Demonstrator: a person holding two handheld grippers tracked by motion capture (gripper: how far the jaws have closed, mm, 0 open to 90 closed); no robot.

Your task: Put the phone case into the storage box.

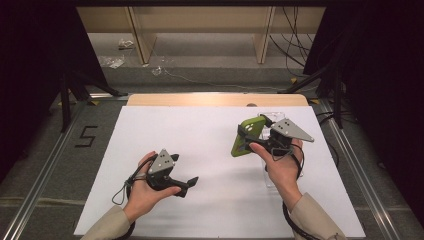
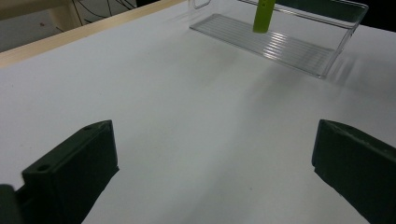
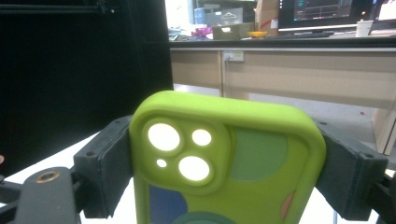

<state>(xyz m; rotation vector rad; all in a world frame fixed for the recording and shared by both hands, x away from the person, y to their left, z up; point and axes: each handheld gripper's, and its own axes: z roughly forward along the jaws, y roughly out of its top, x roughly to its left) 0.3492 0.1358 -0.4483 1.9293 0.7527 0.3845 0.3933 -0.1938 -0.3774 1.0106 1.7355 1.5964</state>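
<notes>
I have the right tongs (image 1: 248, 134) clenched on a lime-green phone case (image 1: 246, 136), one black jaw pressing on each long side of it. In the right gripper view the case (image 3: 243, 168) stands upright between the two jaws and reaches above them, with its back toward the camera. I see there a raised camera block with three round holes and one small hole, all showing bright light through them, and some round patches of darker green, blue and a little orange on the back. In the high view the case is lifted off the desk (image 1: 200, 150), tilted a little, and it hangs over the near end of a clear plastic tray (image 1: 274, 116) that lies on the white surface at the right side. In the left gripper view I see the lower end of the green case (image 2: 264, 16) above the ribbed bottom of this tray (image 2: 275, 44); it does not seem to touch the bottom, but I cannot tell this surely. My left tongs (image 1: 186, 184) are released, with the jaws standing wide apart and nothing between them. They are low over the bare white desk, well apart from the tray and the case, in the left hand (image 1: 145, 192).
</notes>
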